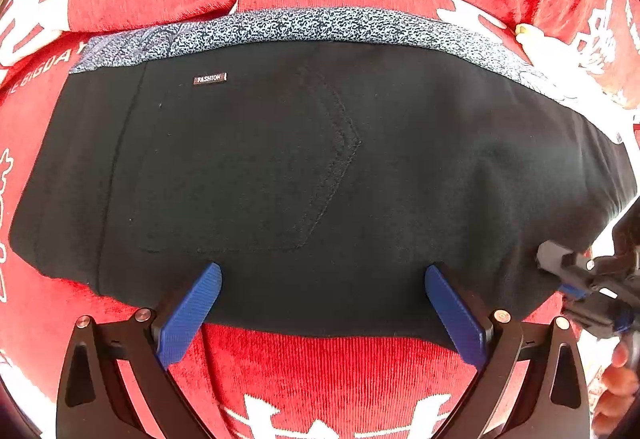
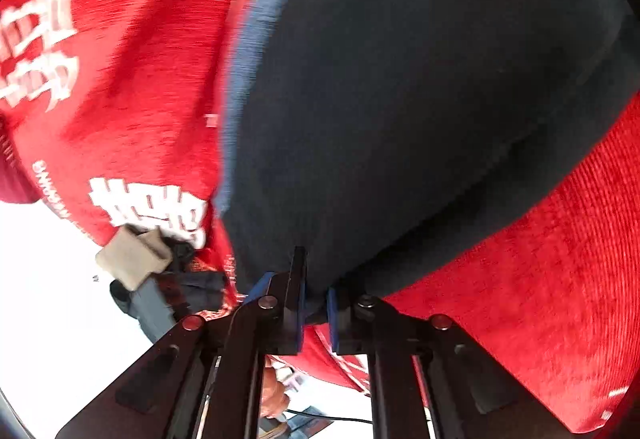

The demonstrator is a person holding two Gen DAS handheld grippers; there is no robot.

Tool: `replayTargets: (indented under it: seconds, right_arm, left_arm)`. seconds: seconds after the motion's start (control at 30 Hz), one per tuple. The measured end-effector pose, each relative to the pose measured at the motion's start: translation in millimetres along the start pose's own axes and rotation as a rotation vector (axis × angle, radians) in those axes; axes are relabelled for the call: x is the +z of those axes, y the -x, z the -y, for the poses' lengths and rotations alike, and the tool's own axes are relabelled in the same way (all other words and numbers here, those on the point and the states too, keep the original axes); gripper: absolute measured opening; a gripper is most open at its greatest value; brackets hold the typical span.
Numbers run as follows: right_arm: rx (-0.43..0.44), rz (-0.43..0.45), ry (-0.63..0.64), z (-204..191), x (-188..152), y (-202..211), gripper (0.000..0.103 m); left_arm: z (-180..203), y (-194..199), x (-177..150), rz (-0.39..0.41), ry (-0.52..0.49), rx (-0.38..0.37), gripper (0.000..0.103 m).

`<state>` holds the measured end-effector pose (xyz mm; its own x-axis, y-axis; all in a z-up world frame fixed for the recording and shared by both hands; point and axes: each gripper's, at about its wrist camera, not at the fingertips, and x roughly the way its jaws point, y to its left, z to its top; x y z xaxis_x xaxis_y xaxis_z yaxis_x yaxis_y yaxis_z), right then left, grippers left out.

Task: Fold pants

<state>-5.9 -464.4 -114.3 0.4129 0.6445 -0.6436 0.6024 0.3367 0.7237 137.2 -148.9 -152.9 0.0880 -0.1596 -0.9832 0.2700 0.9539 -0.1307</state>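
Note:
The black pants (image 1: 280, 175) lie folded on a red cloth (image 1: 340, 371), with a speckled blue-white band (image 1: 320, 25) along their far edge and a small "FASHION" label (image 1: 210, 78). My left gripper (image 1: 324, 303) is open, its blue pads (image 1: 192, 315) spread wide over the near edge of the pants. At the right edge of this view, my right gripper (image 1: 576, 279) meets the pants' right end. In the blurred right wrist view the right gripper (image 2: 316, 303) is shut on a pinch of the black pants (image 2: 400, 99).
The red cloth (image 2: 120, 79) with white characters covers the whole surface and is creased behind the pants. A person's fingers (image 1: 620, 379) show at the lower right. Beyond the cloth's edge, a beige object (image 2: 132, 259) lies over a bright white area.

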Motion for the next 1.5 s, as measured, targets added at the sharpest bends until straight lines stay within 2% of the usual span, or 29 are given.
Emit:
replayTargets:
  seconds: [0.1, 0.13, 0.17, 0.2, 0.23, 0.33, 0.47, 0.53, 0.6, 0.63, 0.67, 0.7, 0.77, 0.83, 0.9, 0.93, 0.97, 1.0, 1.03, 1.13, 1.27, 1.33, 1.37, 1.5]
  right_arm:
    - [-0.105, 0.001, 0.058, 6.2, -12.8, -2.1, 0.008]
    - [-0.098, -0.010, 0.016, 18.5, -15.1, -4.8, 0.008]
    - [-0.056, -0.003, -0.024, 23.9, -16.1, -3.5, 0.008]
    - [-0.038, -0.009, -0.031, 24.9, -16.1, 0.4, 0.009]
    - [-0.059, -0.024, -0.001, 19.2, -16.8, 5.6, 0.011]
    - [-0.188, -0.051, 0.143, -4.7, -16.7, 28.7, 0.013]
    - [-0.341, 0.069, 0.387, -43.3, -4.4, 75.9, 0.013]
    - [-0.391, 0.089, 0.448, -47.3, 12.2, 83.7, 0.013]
    - [-0.504, 0.060, 0.510, -42.2, 26.5, 71.5, 0.013]
    - [-0.593, 0.048, 0.557, -32.3, 31.4, 68.0, 0.002]
    - [-0.590, 0.046, 0.582, -25.0, 33.2, 70.5, 0.000]
    - [-0.544, 0.056, 0.582, -18.5, 36.2, 79.8, 0.000]
    - [-0.558, 0.106, 0.525, -11.9, 42.0, 102.5, 0.000]
    - [-0.576, 0.168, 0.439, -10.0, 49.3, 126.0, 0.000]
    - [-0.545, 0.199, 0.386, -15.2, 58.6, 143.6, 0.005]
    - [-0.531, 0.203, 0.395, -22.2, 64.1, 147.2, 0.010]
    - [-0.522, 0.198, 0.416, -27.6, 68.5, 148.9, 0.015]
    - [-0.524, 0.192, 0.447, -37.0, 75.6, 145.6, 0.025]
    - [-0.530, 0.186, 0.482, -47.1, 83.7, 138.0, 0.028]
    - [-0.541, 0.133, 0.559, -66.5, 105.1, 105.0, 0.028]
    - [-0.589, 0.055, 0.594, -64.6, 127.5, 56.8, 0.028]
    - [-0.540, 0.083, 0.609, -62.6, 135.1, 61.8, 0.022]
    - [-0.528, 0.091, 0.616, -62.0, 137.9, 66.0, 0.021]
    - [-0.571, 0.155, 0.611, -52.5, 159.0, 91.9, 0.018]
  left_arm:
    - [-2.7, 2.0, -7.4, 0.008, -0.017, 0.010, 0.102]
    - [-2.4, -0.5, -9.1, 0.001, -0.020, 0.013, 0.102]
    - [0.0, -0.6, -8.7, 0.003, -0.023, 0.015, 0.103]
    - [0.3, 1.2, -9.8, 0.012, -0.028, 0.020, 0.103]
    - [0.6, 3.1, -8.9, 0.007, -0.030, 0.023, 0.103]
    - [-0.5, 13.7, -4.9, -0.003, -0.021, 0.057, 0.103]
    - [13.7, 38.8, -0.6, 0.058, -0.059, 0.035, 0.103]
    - [28.0, 40.6, 2.6, 0.068, -0.071, 0.008, 0.103]
    - [47.2, 28.1, 7.9, 0.061, -0.077, -0.005, 0.103]
    - [56.3, 17.3, 8.4, 0.048, -0.095, 0.028, 0.103]
    - [62.0, 6.6, 6.8, 0.033, -0.121, 0.087, 0.103]
    - [62.6, -2.8, 4.3, 0.039, -0.134, 0.115, 0.103]
    - [49.8, -1.6, 1.8, 0.059, -0.081, 0.066, 0.103]
    - [37.9, 1.7, 4.5, 0.032, -0.050, 0.080, 0.103]
    - [29.6, 8.1, 11.6, 0.002, -0.019, 0.125, 0.103]
    - [28.3, 14.2, 17.2, 0.009, -0.013, 0.128, 0.103]
    - [29.1, 21.0, 23.9, 0.030, -0.014, 0.113, 0.103]
    - [33.6, 27.8, 35.0, 0.059, -0.020, 0.104, 0.103]
    - [39.8, 30.9, 46.4, 0.082, -0.030, 0.103, 0.103]
    - [60.1, 25.5, 84.6, 0.135, -0.046, 0.129, 0.103]
    - [66.3, -11.2, 120.7, 0.152, -0.027, 0.241, 0.103]
    - [52.2, -22.5, 129.7, 0.175, 0.020, 0.217, 0.103]
    - [44.2, -25.1, 133.0, 0.183, 0.044, 0.240, 0.103]
    - [8.9, -27.8, 142.6, 0.186, 0.129, 0.303, 0.103]
